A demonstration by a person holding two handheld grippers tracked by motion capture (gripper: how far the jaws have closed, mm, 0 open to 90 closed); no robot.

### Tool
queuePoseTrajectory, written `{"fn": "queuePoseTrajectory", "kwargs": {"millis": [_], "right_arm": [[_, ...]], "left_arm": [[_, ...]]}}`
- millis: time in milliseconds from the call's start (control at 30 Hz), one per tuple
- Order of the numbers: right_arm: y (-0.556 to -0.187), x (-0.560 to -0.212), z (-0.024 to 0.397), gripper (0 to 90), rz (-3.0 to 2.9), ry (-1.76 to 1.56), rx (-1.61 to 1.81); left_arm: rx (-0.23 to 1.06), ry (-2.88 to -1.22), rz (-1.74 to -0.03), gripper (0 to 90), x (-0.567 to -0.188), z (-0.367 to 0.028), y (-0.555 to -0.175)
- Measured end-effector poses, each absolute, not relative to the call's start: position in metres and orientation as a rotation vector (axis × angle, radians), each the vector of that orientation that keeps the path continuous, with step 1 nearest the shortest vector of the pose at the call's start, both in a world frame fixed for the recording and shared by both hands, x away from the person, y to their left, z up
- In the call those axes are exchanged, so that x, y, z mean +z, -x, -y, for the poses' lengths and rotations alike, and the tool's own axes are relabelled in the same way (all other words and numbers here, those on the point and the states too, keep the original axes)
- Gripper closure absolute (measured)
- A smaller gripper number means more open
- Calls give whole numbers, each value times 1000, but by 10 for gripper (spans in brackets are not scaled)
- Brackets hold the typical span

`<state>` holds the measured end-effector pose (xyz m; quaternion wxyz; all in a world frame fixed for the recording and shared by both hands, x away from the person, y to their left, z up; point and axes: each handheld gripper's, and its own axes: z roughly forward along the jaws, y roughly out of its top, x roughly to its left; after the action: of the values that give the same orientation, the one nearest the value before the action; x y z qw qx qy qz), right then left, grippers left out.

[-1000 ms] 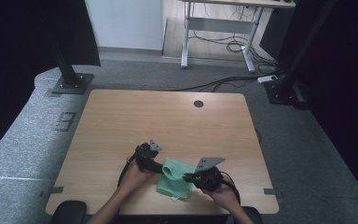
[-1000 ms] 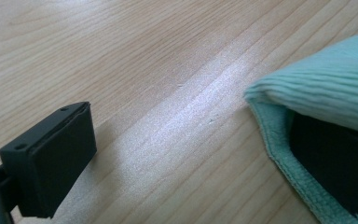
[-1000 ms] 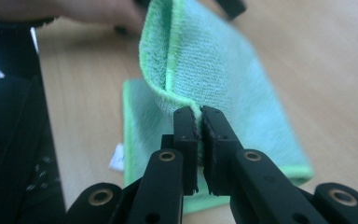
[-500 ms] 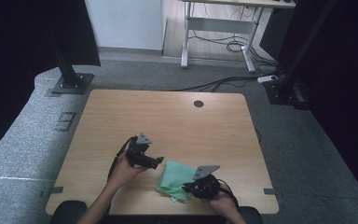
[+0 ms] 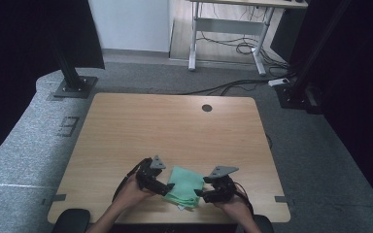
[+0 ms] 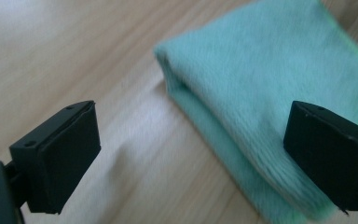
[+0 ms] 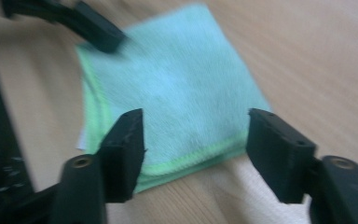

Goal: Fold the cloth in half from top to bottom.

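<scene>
Folded green cloth (image 5: 186, 186) lies flat on the bench (image 5: 165, 126), near my edge, between my two hands. It looks folded into a small square of several layers; a white tag seems to poke out at its near edge, though the high view is too small to be sure.

Right tongs (image 7: 196, 140): jaws have just been opening. A second ago they were pinched on the cloth's right side; now they stand apart with the cloth's stitched edge lying between them, pads not pressing on it. The cloth rests on the wood on its own.

Left tongs (image 6: 191, 154): jaws wide apart, holding nothing. One pad hangs over bare wood, the other over the cloth's folded corner. Half a second ago my left hand had drawn off to the left, clear of the cloth; now it is back beside the cloth's left edge, tips close to the fold.

Cloth sits in much the same spot as before, neater and squarer in outline than a second ago.

In the high view both tongs (image 5: 167, 188) (image 5: 200, 195) flank the cloth, left and right.
</scene>
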<state>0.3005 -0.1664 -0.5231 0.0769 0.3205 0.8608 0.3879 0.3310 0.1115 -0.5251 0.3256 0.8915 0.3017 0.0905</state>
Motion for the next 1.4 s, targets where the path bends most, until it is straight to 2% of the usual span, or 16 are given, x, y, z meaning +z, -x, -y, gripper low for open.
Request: {"fn": "queuePoseTrajectory", "kwargs": {"millis": [67, 200, 767, 1167, 1400], "right_arm": [[-298, -532, 160, 227, -2563, -988, 1081], [-297, -540, 156, 166, -2537, -979, 983], [-351, -541, 155, 170, -2450, -1057, 932], [-319, -536, 162, 172, -2440, -1081, 1002], [-313, -540, 157, 167, -2440, -1038, 959]], "left_arm": [[247, -2342, -800, 37, -529, -115, -328], [262, -2348, -811, 34, -535, -118, -328], [341, -2260, -919, 0, -547, -114, -342], [334, -2242, -956, 3, -548, -114, -339], [332, -2238, -963, 7, -548, -114, -337]]}}
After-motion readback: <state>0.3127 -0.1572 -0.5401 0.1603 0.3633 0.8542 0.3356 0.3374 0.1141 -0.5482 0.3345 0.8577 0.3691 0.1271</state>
